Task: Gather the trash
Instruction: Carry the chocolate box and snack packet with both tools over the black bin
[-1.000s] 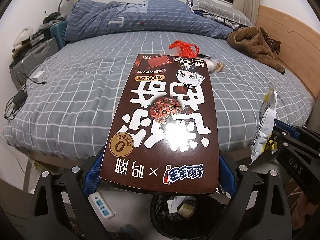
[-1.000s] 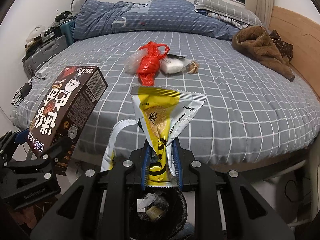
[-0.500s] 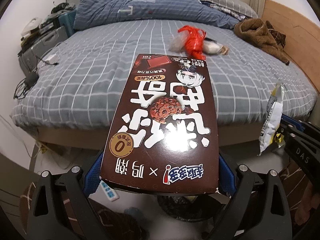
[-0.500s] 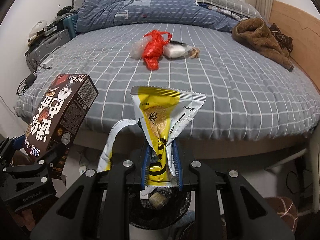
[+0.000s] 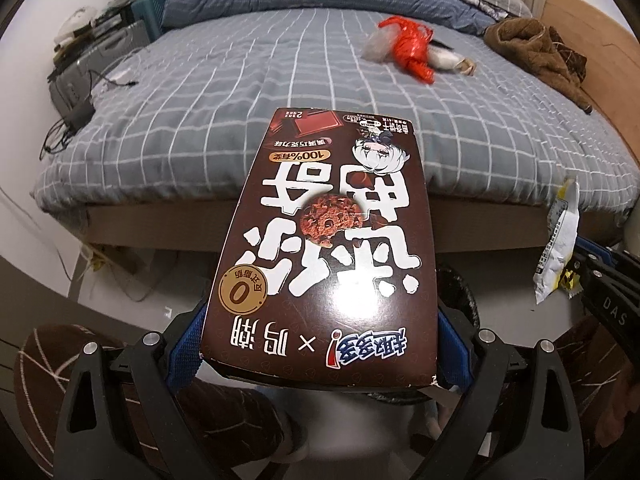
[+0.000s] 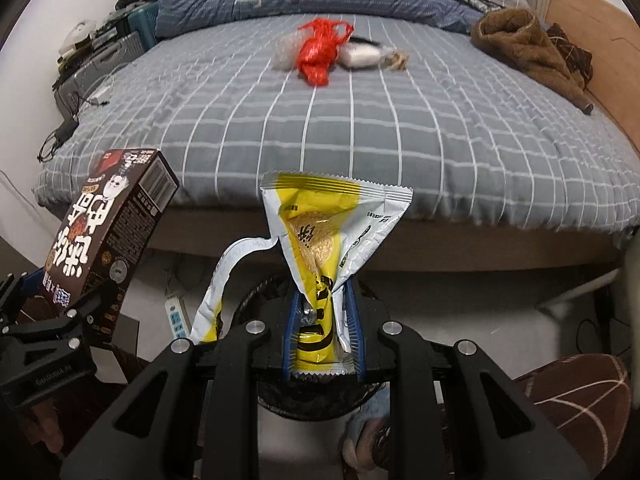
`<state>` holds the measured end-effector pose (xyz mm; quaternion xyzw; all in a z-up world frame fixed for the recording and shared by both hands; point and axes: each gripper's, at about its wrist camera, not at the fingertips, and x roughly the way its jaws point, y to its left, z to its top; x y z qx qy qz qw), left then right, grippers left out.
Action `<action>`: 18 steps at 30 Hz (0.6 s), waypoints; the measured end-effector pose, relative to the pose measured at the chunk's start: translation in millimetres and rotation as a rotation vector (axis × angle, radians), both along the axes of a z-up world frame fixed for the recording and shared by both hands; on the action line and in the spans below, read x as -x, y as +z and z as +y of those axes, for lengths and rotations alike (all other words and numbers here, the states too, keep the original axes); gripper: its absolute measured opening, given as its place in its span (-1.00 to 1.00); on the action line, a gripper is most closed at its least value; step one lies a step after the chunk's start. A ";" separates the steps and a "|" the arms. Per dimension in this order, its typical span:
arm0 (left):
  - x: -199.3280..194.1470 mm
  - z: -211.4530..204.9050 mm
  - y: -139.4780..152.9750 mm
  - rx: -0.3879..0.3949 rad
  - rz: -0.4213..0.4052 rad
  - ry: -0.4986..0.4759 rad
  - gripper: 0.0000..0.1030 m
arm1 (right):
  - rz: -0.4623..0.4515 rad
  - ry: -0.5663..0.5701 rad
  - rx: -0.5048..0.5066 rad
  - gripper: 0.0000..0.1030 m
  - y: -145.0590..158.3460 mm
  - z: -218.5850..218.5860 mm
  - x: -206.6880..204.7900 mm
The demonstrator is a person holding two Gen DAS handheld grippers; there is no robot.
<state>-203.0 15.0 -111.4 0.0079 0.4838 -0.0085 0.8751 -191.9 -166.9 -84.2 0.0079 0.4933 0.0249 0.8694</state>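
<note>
My left gripper is shut on a brown cookie box, held flat over the floor in front of the bed; the box also shows in the right wrist view. My right gripper is shut on a yellow and white snack wrapper, which also shows in the left wrist view. A black-lined trash bin sits below the right gripper, mostly hidden; its rim shows in the left wrist view. A red plastic bag with clear wrappers lies on the bed.
The grey checked bed fills the middle. A brown garment lies at its right by the wooden headboard. A power strip lies on the floor. Cases and cables are at the left. Brown slippers are near the bin.
Both grippers have pulled back from the bed and lowered, with the box and wrapper still held. The bed edge and floor now show more; the bin stays below.
</note>
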 end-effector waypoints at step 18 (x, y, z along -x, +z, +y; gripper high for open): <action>-6.7 5.4 -46.4 0.014 0.138 0.000 0.77 | 0.146 0.053 0.003 -0.60 -68.7 15.4 -15.1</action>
